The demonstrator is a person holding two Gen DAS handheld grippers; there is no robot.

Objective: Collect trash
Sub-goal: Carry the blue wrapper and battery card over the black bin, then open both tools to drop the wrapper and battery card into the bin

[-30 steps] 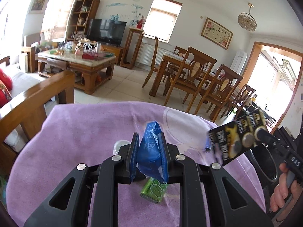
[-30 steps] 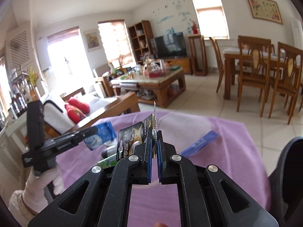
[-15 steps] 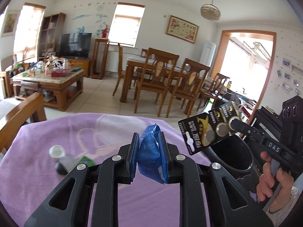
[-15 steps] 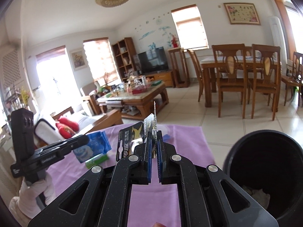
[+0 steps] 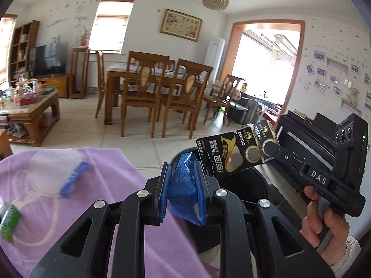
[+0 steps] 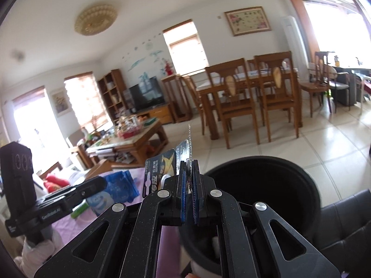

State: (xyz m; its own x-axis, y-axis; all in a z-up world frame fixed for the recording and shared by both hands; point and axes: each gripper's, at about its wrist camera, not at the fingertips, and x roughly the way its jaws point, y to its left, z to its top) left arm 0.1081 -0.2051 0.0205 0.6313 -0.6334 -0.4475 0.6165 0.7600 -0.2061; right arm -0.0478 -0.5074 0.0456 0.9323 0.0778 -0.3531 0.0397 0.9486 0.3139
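Observation:
My left gripper [image 5: 182,170] is shut on a crumpled blue wrapper [image 5: 183,185], at the right edge of the purple-clothed table [image 5: 81,208] and over the near rim of a black bin [image 5: 245,180]. My right gripper [image 6: 189,164] is shut on a black and gold coin-battery card [image 6: 160,173], held over the black bin [image 6: 262,180]. In the left wrist view the battery card [image 5: 234,153] hangs above the bin, pinched by the right gripper [image 5: 269,149]. The right wrist view shows the left gripper [image 6: 99,184] with the blue wrapper [image 6: 116,187].
A blue strip [image 5: 74,178] and a green packet [image 5: 8,220] lie on the purple cloth. Wooden dining chairs and a table [image 5: 148,85] stand beyond on the tiled floor. A coffee table [image 5: 27,113] is at left, a dark piano [image 5: 308,134] at right.
Both grippers have swung to the right, from over the purple table to the black bin, which has come into view. Each still grips its item.

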